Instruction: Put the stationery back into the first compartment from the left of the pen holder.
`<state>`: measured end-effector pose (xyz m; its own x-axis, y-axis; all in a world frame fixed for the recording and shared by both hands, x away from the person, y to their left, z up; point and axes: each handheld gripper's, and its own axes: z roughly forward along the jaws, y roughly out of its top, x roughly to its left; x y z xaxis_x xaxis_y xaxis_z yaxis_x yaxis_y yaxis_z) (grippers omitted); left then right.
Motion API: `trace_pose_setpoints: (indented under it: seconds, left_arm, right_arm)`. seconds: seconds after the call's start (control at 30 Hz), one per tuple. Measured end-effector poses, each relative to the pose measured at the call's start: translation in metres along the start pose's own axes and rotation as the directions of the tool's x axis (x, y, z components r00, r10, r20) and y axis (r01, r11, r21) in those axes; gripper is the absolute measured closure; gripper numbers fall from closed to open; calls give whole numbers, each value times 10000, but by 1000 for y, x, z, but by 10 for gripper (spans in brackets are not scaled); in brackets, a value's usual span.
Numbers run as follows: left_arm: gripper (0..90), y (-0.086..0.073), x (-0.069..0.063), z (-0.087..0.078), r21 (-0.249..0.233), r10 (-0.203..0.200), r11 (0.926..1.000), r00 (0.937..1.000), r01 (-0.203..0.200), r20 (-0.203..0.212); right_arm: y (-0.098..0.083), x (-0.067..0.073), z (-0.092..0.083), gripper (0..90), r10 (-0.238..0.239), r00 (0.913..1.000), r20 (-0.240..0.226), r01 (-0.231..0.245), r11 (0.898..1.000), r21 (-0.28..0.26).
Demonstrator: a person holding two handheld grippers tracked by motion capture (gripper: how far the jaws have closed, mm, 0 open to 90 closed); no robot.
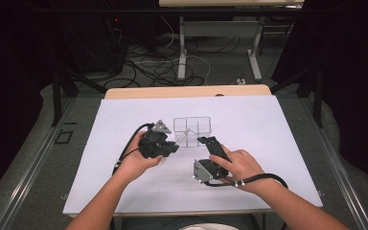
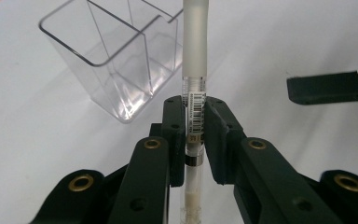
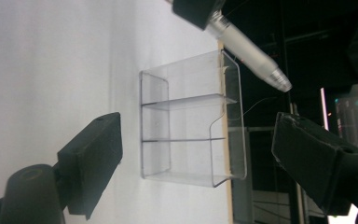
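Holding a pen (image 2: 194, 70) upright-ish between its closed jaws, the left gripper (image 1: 172, 146) sits left of centre on the bench (image 1: 124, 191), just near of a clear divided organizer (image 1: 192, 125). The pen's frosted cap end leans toward the organizer, its tip above the near-left compartment as far as I can tell. To the right, the right gripper (image 1: 210, 142) has its jaws wide apart with nothing between them, beside the organizer's near-right corner. The step in hand looks like delivering the pen into the organizer with one gripper. The next move calls for carrying the pen farther over a compartment's mouth, tilting it nearer vertical, lowering it between the dividers, and only then loosening the grip.
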<state>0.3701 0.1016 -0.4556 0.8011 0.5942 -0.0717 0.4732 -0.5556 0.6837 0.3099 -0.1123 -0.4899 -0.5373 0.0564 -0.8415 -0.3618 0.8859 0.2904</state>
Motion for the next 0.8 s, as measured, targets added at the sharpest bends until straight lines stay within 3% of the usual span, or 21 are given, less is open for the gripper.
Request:
trace_pose_setpoints:
  seconds: [0.07,0.13,0.2,0.3,0.33,0.37,0.4,0.43,0.5,0.53,0.57,0.7,0.77,0.8]
  left_arm:
    - [794,0,2,-1,-283,-161,9995,9999,162,11]
    - [794,1,4,-3,-502,-185,9986,9998,185,-10]
    - [794,2,7,-5,-783,-238,9966,9997,240,39]
    - [794,4,10,-8,-1144,-277,9931,9996,273,-16]
    - [794,4,10,-9,-1244,-360,9916,9994,357,-3]
    - [794,5,12,-10,-1434,-337,9891,9994,322,-76]
    - [794,5,12,-11,-1503,-424,9878,9991,413,-44]
    - [795,6,13,-13,-1625,-417,9859,9990,388,-143]
    - [794,7,15,-14,-1967,-629,9787,9980,594,-115]
    - [794,7,16,-15,-2019,-617,9778,9979,566,-186]
    - [794,8,18,-16,-2117,-590,9759,9981,536,-195]
    - [794,10,24,-20,-2737,-969,9578,9951,878,-199]
    - [794,11,26,-22,-3035,-1111,9478,9934,977,-271]
    - [794,11,27,-23,-3147,-1174,9436,9927,1030,-270]
  right_arm:
    - [-2,3,-1,138,300,9995,-88,-298,9992,256]
    - [-4,6,2,67,636,9979,-157,-630,9975,309]
    - [-5,7,2,3,950,9947,-382,-914,9919,884]
    - [-8,11,6,0,1565,9871,-333,-1546,9866,520]
    - [-9,11,6,0,1670,9852,-378,-1646,9845,607]
    - [-10,13,7,0,2154,9758,-377,-2127,9749,654]
    - [-11,12,7,0,2113,9762,-492,-2075,9755,729]
    - [-13,13,8,0,2368,9703,-501,-2337,9703,618]
    - [-14,15,10,0,3252,9437,-608,-3215,9448,639]
    - [-16,12,7,0,3249,9426,-777,-3155,9423,1123]
    - [-18,13,9,0,3464,9360,-622,-3396,9354,989]
    - [-26,12,11,0,4415,8939,-779,-4331,8953,1046]
    - [-29,12,12,0,4960,8645,-810,-4854,8658,1215]
    - [-32,11,13,0,5066,8579,-853,-4964,8602,1166]
